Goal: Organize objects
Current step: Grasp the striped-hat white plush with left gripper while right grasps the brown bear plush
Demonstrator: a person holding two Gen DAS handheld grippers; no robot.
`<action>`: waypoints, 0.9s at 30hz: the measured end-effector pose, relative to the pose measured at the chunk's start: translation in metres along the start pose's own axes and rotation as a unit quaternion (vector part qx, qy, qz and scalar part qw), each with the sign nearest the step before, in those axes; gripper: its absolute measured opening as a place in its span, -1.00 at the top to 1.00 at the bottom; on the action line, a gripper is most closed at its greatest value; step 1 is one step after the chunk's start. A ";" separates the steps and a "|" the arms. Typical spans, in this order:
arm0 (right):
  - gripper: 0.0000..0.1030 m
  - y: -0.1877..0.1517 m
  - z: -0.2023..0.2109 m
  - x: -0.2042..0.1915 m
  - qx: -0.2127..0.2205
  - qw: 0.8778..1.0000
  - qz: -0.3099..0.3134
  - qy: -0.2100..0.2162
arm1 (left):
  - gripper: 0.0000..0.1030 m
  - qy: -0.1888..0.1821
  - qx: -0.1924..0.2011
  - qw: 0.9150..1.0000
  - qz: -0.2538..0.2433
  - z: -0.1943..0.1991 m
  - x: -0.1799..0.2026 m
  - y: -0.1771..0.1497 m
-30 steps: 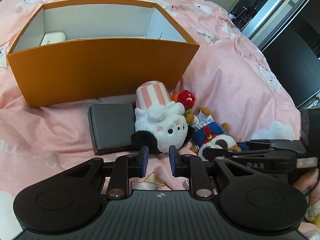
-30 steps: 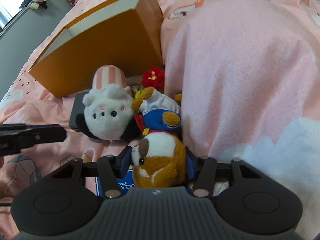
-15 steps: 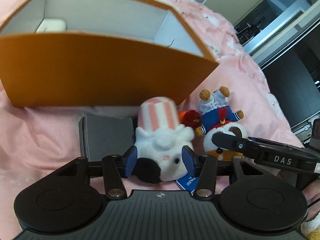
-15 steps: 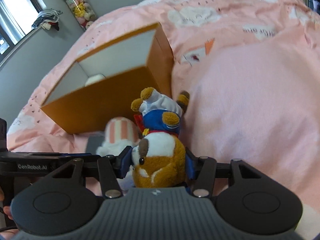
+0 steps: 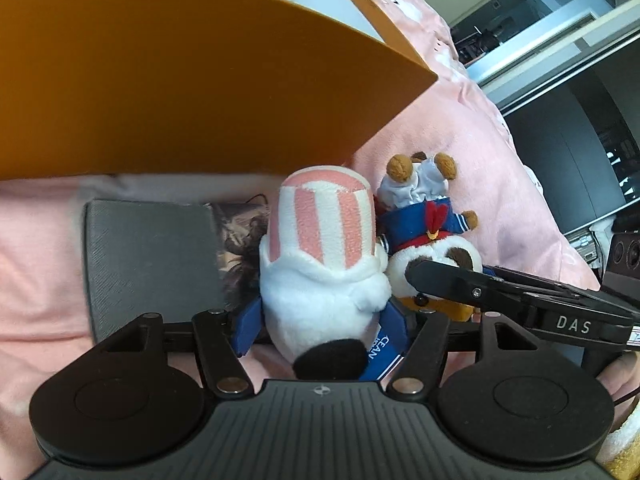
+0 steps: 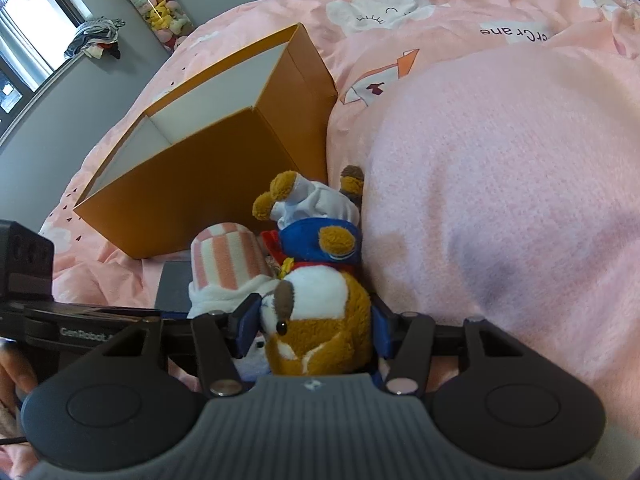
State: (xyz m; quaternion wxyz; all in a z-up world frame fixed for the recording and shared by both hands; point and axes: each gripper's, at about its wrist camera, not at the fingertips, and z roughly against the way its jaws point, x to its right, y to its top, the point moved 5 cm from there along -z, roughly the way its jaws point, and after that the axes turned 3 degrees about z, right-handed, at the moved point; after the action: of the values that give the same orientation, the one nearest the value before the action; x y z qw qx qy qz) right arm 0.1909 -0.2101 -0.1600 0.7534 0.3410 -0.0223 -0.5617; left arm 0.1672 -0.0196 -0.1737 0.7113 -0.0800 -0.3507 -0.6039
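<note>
Pink bed (image 6: 500,200), orange box (image 6: 208,168) upper left. Left gripper (image 5: 320,332) jaws just opened wide around striped-hat plush (image 5: 320,264), not yet gripping. Right gripper (image 6: 312,340) holds sailor plush (image 6: 316,304). Risk: grippers adjacent, may collide; soft plush may slip.

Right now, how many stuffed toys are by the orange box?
2. The white plush with a striped hat sits between the left gripper's open fingers. The brown sailor plush is clamped in the right gripper. Others may be hidden.

I count two plush toys (image 5: 324,264) (image 6: 316,312), one orange box (image 6: 208,176), one grey case (image 5: 152,256).
</note>
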 end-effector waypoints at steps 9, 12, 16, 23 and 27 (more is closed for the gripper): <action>-0.16 0.007 0.018 -0.005 0.007 1.000 0.015 -0.005 | -0.32 0.016 0.016 1.000 -0.019 0.005 0.010 0.001; 0.01 0.005 0.013 -0.004 0.000 1.000 0.016 -0.007 | -0.26 0.018 0.019 0.999 -0.024 0.007 0.010 0.001; 0.10 0.003 0.014 -0.007 0.004 1.000 0.019 -0.010 | -0.20 0.017 0.022 0.999 -0.027 0.011 0.012 0.001; 0.17 0.012 0.043 -0.023 0.036 0.999 0.009 0.013 | -0.17 -0.018 0.045 0.999 -0.006 0.056 0.014 0.001; 0.17 0.029 0.070 -0.043 0.068 0.997 0.026 0.031 | -0.17 -0.021 0.068 0.997 -0.017 0.094 0.026 0.011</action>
State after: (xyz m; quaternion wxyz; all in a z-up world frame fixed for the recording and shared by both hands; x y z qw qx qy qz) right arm 0.1701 -0.2035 -0.0761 0.7435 0.4075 -0.0462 -0.5282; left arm 0.1403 0.0124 -0.0849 0.6975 -0.0383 -0.4065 -0.5889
